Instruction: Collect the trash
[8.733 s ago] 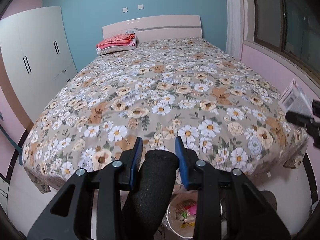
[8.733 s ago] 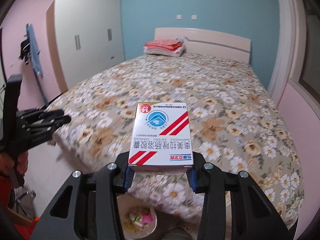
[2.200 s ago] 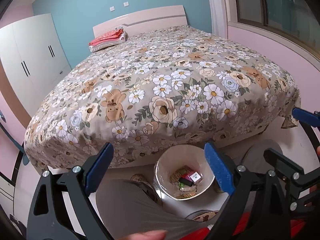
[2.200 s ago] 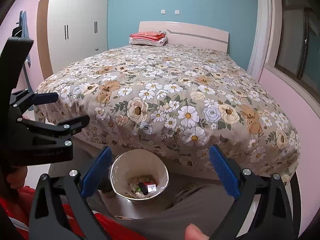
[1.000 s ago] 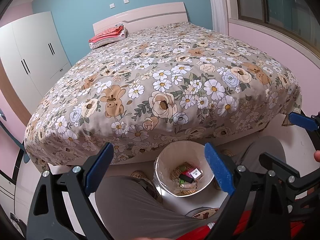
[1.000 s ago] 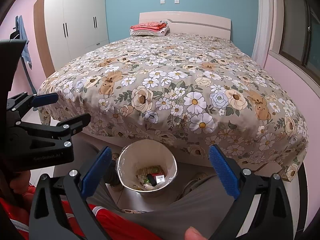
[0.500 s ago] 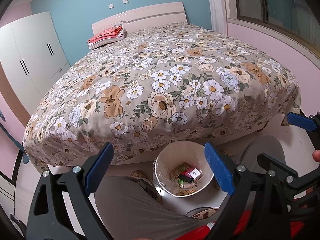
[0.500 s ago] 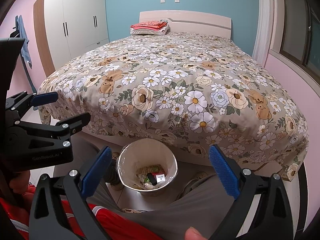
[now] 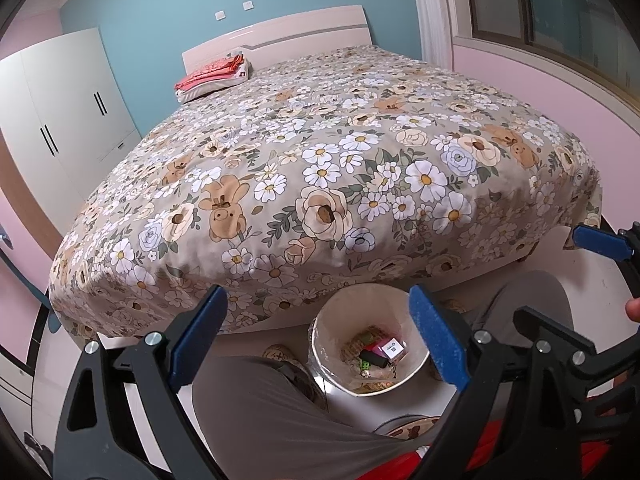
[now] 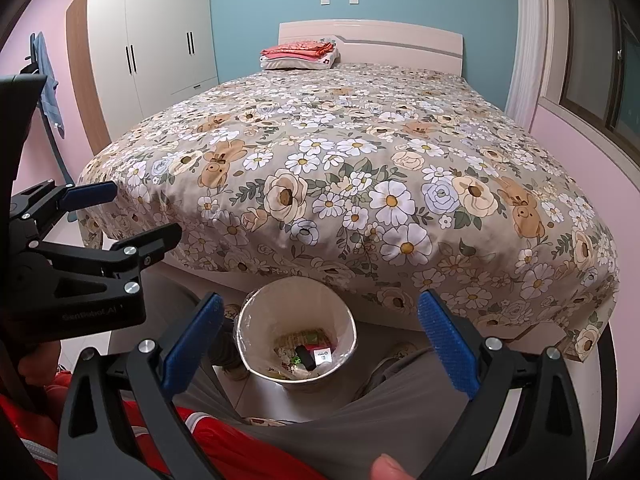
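Fingers (image 9: 198, 336) on L & R grippers spread wide, holding nothing, above bin (image 10: 256, 312)

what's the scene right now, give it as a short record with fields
left gripper: open, holding nothing
right gripper: open, holding nothing
trash bin: on the floor at the foot of the bed, between the person's legs
bin contents: small boxes and wrappers, one with a white label
bed: floral cover, no trash visible on it
folded clothes: on the pillow by the headboard
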`<state>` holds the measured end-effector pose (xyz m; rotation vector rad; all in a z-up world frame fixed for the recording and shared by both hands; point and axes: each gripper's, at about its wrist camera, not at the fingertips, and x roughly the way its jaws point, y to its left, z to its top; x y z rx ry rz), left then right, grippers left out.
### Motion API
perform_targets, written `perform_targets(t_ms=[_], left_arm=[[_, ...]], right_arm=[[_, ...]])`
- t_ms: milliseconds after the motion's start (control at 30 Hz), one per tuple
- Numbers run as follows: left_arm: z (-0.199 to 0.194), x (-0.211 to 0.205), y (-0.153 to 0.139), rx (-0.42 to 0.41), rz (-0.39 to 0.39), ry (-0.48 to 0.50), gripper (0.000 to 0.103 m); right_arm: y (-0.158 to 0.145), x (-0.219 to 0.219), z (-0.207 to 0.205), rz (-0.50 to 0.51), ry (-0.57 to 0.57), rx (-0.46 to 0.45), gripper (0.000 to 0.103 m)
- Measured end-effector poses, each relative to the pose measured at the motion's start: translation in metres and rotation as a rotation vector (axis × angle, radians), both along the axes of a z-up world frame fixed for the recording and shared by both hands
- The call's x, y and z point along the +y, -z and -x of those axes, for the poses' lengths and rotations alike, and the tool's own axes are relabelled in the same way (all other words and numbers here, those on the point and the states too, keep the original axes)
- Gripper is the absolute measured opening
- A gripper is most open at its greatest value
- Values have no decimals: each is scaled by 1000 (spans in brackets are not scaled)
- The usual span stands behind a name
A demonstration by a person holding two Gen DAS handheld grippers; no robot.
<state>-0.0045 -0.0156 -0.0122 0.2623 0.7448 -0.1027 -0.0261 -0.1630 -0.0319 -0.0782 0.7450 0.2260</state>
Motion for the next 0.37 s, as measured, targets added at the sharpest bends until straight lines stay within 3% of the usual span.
perform_targets(t_ms=[367], left_arm=[[2,2,-2,-4,-11,-7,90]], right_arm=[[1,1,-1,-4,1,5,99]])
